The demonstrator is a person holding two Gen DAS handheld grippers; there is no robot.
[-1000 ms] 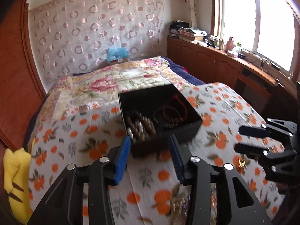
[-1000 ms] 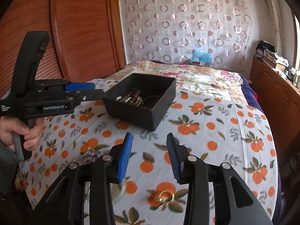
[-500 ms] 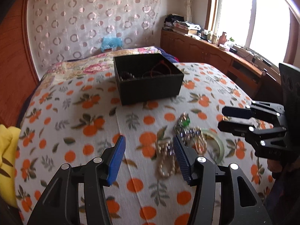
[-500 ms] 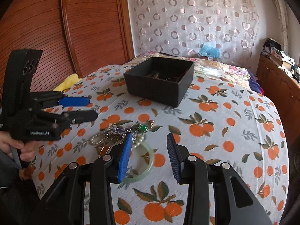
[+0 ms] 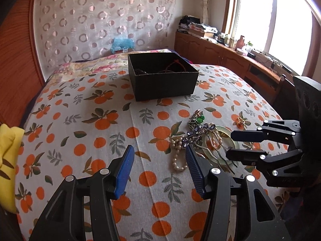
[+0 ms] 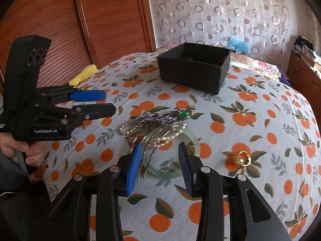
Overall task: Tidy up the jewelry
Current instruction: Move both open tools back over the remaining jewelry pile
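Observation:
A tangle of jewelry lies on the orange-print bedspread: a pearl strand, a purple hair comb, a green-stoned piece and a pale green bangle. A gold ring lies apart to its right. Farther back stands the black box holding beads and a red cord. My left gripper hovers open just left of the pile, with nothing between its blue pads. My right gripper hangs open over the near side of the bangle, not touching it. Each gripper shows in the other's view.
A yellow cloth lies at the bed's left edge. A person's hand grips the left handle. Wooden panels rise on the left, and a cluttered wooden counter runs under the window on the right.
Both grippers have drawn back from the black box and sunk toward the jewelry pile, which has come into view. The left jaws have widened a little.

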